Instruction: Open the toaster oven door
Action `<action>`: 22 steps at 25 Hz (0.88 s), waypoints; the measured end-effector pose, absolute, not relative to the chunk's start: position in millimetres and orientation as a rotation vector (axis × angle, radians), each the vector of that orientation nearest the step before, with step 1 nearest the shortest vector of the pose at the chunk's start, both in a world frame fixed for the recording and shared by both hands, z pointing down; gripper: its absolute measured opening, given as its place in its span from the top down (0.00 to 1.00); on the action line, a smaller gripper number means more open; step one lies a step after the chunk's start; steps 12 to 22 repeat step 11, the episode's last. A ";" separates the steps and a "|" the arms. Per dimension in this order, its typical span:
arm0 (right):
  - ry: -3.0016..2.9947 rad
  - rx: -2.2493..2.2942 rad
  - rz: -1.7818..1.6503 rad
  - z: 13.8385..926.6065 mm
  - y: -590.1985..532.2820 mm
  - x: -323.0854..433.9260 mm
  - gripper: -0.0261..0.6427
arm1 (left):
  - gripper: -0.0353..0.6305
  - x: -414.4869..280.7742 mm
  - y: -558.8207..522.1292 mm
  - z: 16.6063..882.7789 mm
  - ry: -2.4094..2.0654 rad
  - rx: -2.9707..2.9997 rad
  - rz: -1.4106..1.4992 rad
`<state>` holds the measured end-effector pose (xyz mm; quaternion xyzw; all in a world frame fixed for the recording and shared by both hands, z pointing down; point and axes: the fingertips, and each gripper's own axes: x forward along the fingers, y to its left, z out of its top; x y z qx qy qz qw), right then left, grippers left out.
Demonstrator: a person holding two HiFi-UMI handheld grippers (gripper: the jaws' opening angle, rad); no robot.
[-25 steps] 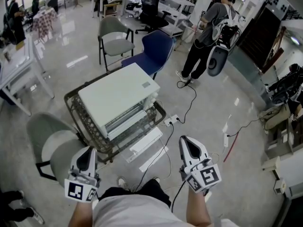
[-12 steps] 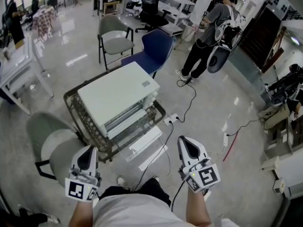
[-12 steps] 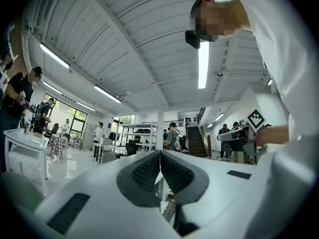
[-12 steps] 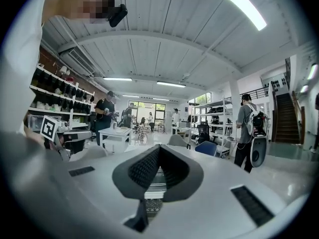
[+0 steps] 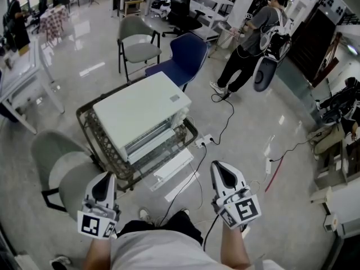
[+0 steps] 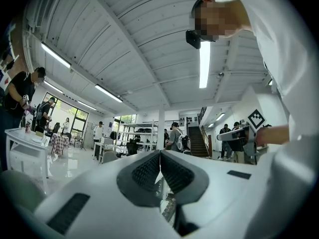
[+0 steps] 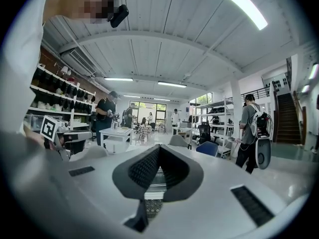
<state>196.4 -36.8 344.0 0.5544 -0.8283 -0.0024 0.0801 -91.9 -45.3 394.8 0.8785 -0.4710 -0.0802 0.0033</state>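
Toaster oven (image 5: 140, 112) sat on the wicker desk (image 5: 89, 129), its door (image 5: 171, 169) seemingly folded down flat in front with the rack bars showing; if so, opening looked done. Left gripper (image 5: 104, 180) and right gripper (image 5: 220, 169), both closed on nothing, hovered well apart from it
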 end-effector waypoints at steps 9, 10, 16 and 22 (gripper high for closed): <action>-2.476 1.653 -0.004 345.8 -38.4 196.0 0.93 | 0.91 -88.8 -47.3 395.3 -1.464 2.748 -0.254; -2.475 1.652 -0.002 346.2 -39.0 195.9 0.93 | 0.91 -88.8 -47.8 395.7 -1.464 2.747 -0.256; -2.475 1.651 -0.001 346.6 -39.6 195.9 0.93 | 0.91 -88.8 -48.3 396.1 -1.463 2.747 -0.258; -2.475 1.651 -0.001 346.6 -39.6 195.9 0.93 | 0.91 -88.8 -48.3 396.1 -1.463 2.747 -0.258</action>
